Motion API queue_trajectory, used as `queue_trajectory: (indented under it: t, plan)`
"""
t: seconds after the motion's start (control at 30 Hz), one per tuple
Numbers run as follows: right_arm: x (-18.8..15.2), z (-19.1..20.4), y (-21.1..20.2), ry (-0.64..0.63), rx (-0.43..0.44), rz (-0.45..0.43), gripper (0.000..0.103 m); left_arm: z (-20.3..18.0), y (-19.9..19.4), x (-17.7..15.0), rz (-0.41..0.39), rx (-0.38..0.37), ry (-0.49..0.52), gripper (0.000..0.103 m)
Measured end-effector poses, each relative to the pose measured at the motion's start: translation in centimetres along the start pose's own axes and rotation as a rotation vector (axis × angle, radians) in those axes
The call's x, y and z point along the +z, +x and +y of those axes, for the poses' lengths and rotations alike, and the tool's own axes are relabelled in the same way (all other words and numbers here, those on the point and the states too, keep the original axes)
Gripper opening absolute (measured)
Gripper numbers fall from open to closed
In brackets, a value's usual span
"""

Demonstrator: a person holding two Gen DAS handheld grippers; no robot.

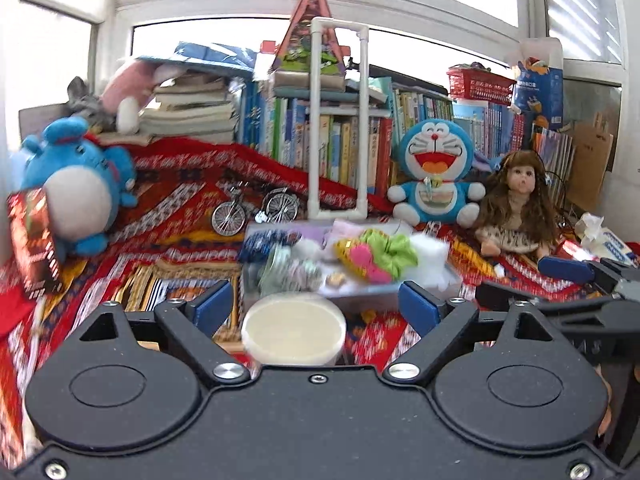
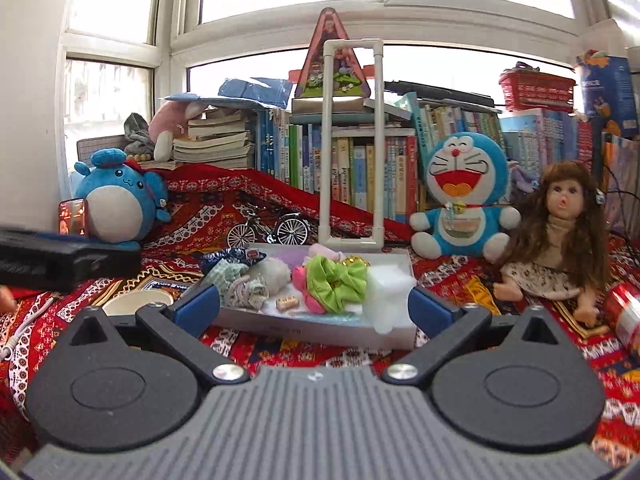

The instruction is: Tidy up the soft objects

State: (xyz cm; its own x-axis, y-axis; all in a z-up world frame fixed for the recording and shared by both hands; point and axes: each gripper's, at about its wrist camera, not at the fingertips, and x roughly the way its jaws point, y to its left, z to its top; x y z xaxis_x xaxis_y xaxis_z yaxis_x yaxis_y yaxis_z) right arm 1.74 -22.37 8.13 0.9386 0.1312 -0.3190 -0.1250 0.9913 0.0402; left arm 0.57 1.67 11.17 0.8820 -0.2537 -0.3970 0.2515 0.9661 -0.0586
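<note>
A shallow grey tray (image 2: 320,330) on the patterned red cloth holds soft things: a green scrunchie (image 2: 338,278), a pink piece (image 2: 302,278), a white foam block (image 2: 386,292), a blue patterned cloth (image 2: 232,258) and a grey pompom (image 2: 276,274). My right gripper (image 2: 315,306) stands open just in front of the tray, nothing between its pads. My left gripper (image 1: 316,300) is open too. A cream round bowl (image 1: 294,328) lies low between its fingers, untouched, with the tray (image 1: 360,294) and the scrunchie (image 1: 394,252) behind. Each gripper shows at the edge of the other's view.
Behind the tray stand a white pipe frame (image 2: 352,140), a miniature bicycle (image 2: 268,228) and rows of books (image 2: 360,172). A Doraemon plush (image 2: 464,196) and a long-haired doll (image 2: 560,232) sit right, a blue round plush (image 2: 116,208) and a phone (image 2: 73,216) left.
</note>
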Motion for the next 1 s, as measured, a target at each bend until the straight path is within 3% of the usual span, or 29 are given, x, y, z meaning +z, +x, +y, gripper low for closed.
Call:
queue_trajectory:
  t: [0.17,0.27,0.4,0.7,1.0]
  plan:
    - [-3.4,1.0,-1.2,-0.01,-0.034,0.002,0.103,0.1,-2.1,-5.0,0.02,0.06,0.016,0.099]
    - [-5.3,1.5,-1.1,-0.042,-0.061,0.035,0.103,0.0,-1.7,-7.0,0.067,0.102,0.039,0.099]
    - [-6.9,1.9,-0.8,-0.054,-0.083,0.076,0.103,0.3,-0.5,-9.1,0.119,0.111,-0.006,0.099]
    - [-8.6,2.3,0.4,-0.075,-0.101,0.122,0.103,0.7,2.9,-11.0,0.213,0.134,-0.04,0.099]
    - [-9.3,2.2,1.1,-0.052,-0.087,0.149,0.103,0.8,3.9,-11.5,0.219,0.147,-0.06,0.099]
